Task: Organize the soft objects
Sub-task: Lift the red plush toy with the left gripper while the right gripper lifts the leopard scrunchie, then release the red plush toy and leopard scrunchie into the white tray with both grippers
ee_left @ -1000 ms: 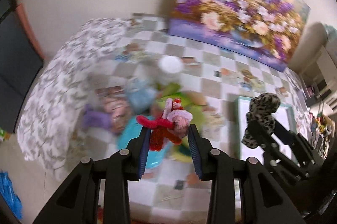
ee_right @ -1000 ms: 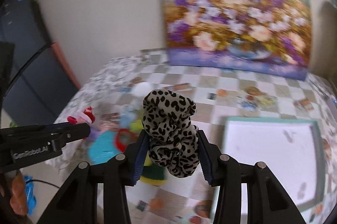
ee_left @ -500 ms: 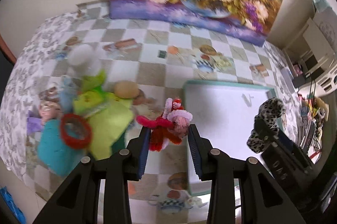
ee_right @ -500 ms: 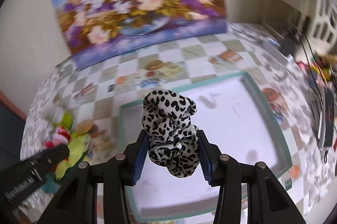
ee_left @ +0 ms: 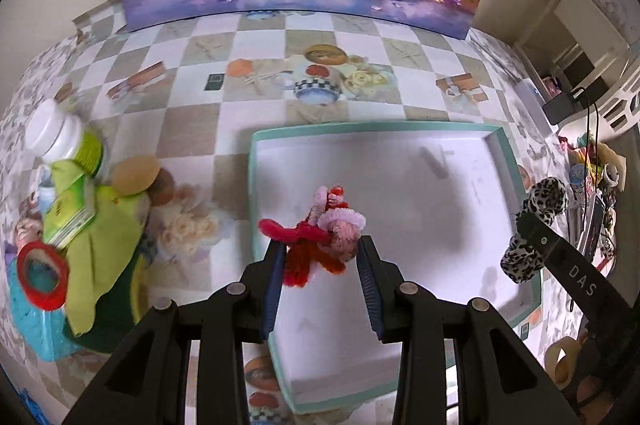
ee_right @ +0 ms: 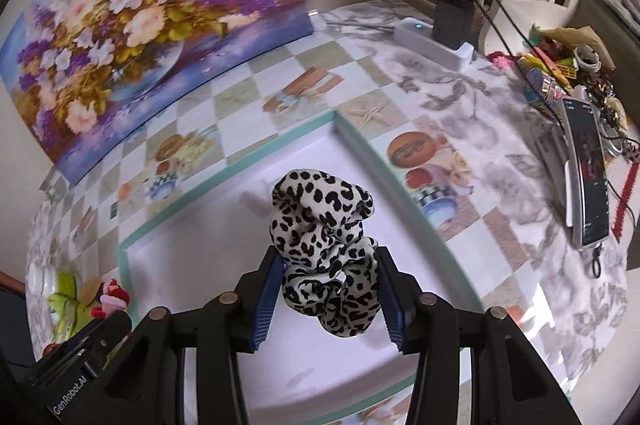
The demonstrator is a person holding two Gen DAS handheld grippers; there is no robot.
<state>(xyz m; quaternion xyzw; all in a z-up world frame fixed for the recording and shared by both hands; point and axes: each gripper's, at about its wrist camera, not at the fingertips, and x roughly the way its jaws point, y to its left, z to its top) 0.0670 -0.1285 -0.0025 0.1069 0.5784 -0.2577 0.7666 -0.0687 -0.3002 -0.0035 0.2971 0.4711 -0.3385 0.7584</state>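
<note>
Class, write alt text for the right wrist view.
The right gripper holds a leopard-print scrunchie above an empty white tray with a teal rim. A flower painting leans on the wall behind the checked tablecloth.

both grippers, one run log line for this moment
left gripper: holds pipe-cleaner doll | right gripper: holds leopard scrunchie | both over white tray

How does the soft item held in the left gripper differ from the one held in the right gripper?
The fuzzy doll is red and pink; the scrunchie is white with black spots. The fuzzy doll is a figure with thin limbs; the scrunchie is a ruffled fabric loop. Both are held above the white tray, one in each gripper.
</note>
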